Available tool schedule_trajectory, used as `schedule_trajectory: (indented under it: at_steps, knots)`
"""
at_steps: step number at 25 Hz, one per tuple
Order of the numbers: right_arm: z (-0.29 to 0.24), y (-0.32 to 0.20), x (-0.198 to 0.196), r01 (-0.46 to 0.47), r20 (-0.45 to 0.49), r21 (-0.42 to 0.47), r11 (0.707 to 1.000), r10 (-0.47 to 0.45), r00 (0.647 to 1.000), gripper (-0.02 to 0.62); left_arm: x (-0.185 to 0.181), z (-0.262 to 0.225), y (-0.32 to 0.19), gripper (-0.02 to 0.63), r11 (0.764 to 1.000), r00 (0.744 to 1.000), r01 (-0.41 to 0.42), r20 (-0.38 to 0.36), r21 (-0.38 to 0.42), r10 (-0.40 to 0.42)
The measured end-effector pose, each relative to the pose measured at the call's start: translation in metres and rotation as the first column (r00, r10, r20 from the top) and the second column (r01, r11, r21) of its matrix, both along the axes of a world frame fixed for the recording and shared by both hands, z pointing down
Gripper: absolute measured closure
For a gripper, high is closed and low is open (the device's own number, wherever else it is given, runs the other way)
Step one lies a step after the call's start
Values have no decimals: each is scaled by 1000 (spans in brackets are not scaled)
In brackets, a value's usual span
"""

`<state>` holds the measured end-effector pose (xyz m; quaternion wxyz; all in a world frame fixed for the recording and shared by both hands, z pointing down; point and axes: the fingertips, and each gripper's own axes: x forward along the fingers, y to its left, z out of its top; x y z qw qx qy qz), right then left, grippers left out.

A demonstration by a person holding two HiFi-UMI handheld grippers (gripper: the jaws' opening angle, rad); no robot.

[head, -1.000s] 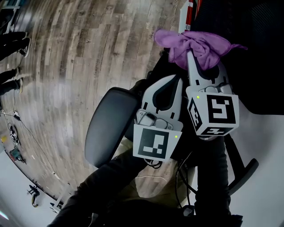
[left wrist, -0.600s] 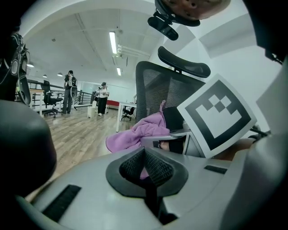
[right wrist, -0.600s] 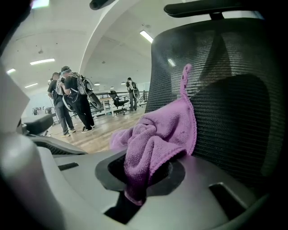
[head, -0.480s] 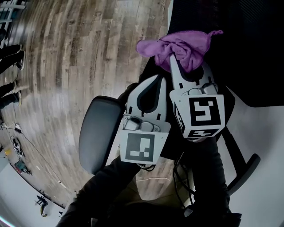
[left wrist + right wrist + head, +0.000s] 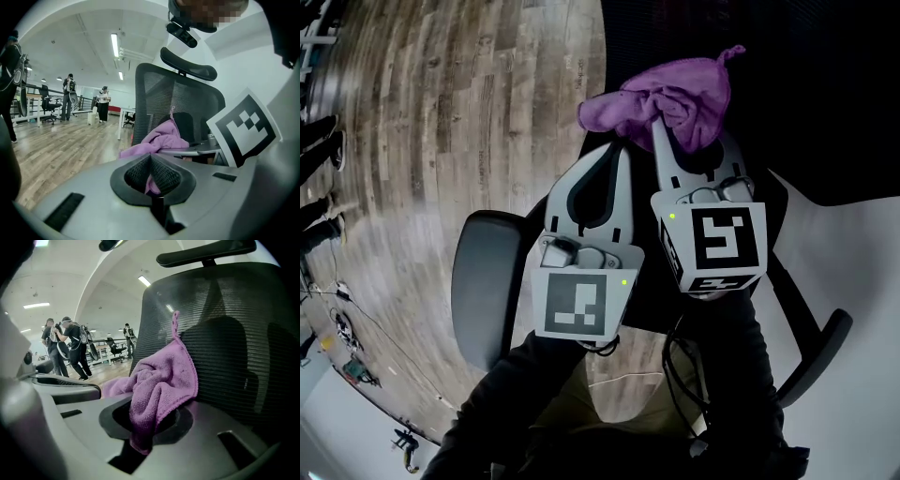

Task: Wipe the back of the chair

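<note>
Right gripper (image 5: 667, 139) holds purple cloth (image 5: 673, 94) against chair back (image 5: 225, 348)

The cloth (image 5: 159, 385) was soft, nubbly purple fabric; the chair back (image 5: 234, 333), matt black woven mesh; the floor (image 5: 441, 112), faintly glossy wood-grain planks; the left gripper (image 5: 150, 157), smooth matt grey plastic.
</note>
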<state>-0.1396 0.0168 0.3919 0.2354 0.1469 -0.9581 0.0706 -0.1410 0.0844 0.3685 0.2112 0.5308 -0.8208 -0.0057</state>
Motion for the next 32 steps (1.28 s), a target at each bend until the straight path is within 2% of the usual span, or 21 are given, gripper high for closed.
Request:
schedule_trajectory:
  at_steps: [15, 32]
  knots:
    - [9, -40, 70, -124, -16, -2, 992, 124, 992, 532, 38, 2, -58, 609, 991, 991, -136, -3, -1, 136]
    - [8, -78, 131, -193, -3, -5, 981, 193, 981, 532, 100, 25, -125, 609, 951, 952, -305, 17, -42, 306]
